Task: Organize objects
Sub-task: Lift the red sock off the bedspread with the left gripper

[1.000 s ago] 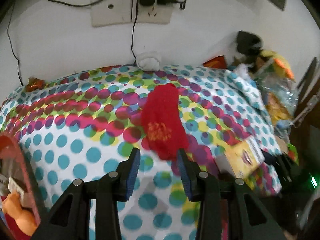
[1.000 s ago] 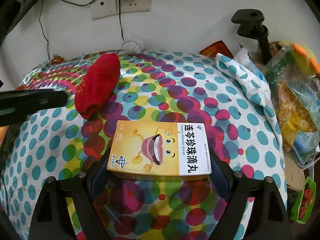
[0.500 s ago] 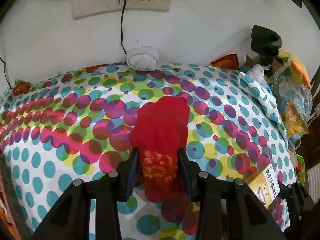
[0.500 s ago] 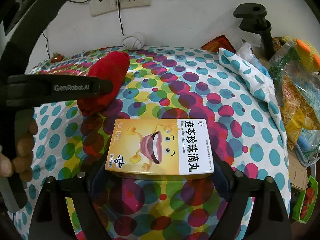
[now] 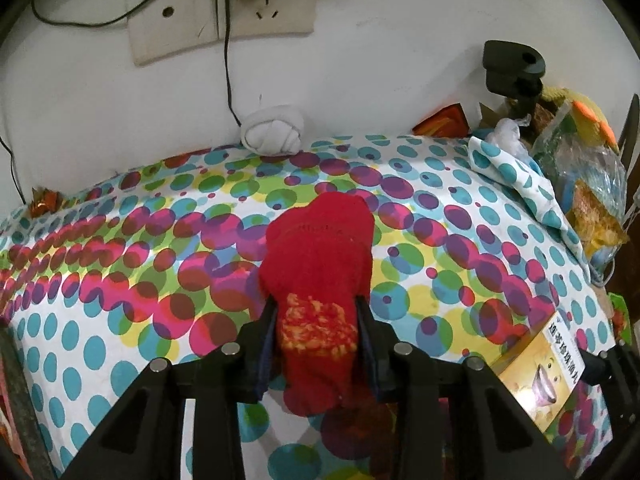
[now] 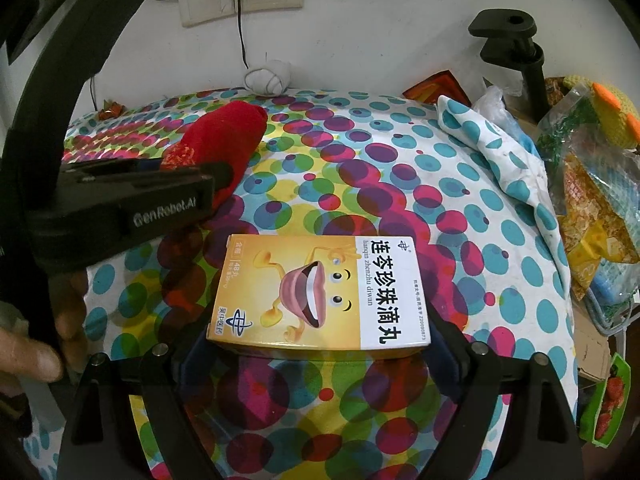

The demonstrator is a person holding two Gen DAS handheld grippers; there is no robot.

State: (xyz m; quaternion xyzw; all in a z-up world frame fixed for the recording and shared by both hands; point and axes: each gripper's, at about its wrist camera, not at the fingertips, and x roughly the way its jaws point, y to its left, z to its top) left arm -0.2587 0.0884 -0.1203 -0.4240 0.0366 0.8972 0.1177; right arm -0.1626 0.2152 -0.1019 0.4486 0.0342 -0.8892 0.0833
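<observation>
A red sock (image 5: 320, 248) with a yellow pattern lies on the dotted tablecloth (image 5: 120, 280). My left gripper (image 5: 316, 312) straddles its near end. Its jaws are closing and the pads squeeze the sock's sides. From the right wrist view the same sock (image 6: 224, 136) shows at the upper left behind the left gripper (image 6: 200, 172). My right gripper (image 6: 318, 324) is shut on a yellow and white medicine box (image 6: 320, 292), one finger at each short end. The box (image 5: 536, 376) also shows at the lower right of the left wrist view.
A white knotted cloth ball (image 5: 272, 130) sits against the wall under a socket (image 5: 224, 12) with cables. At the right are a black clamp (image 5: 512, 64), a folded dotted cloth (image 5: 516, 184) and a heap of bags (image 5: 592, 200). A hand (image 6: 36, 356) holds the left gripper.
My left gripper moved forward and down until its fingers came around the sock's near end, then narrowed onto it. The right gripper kept still with the box.
</observation>
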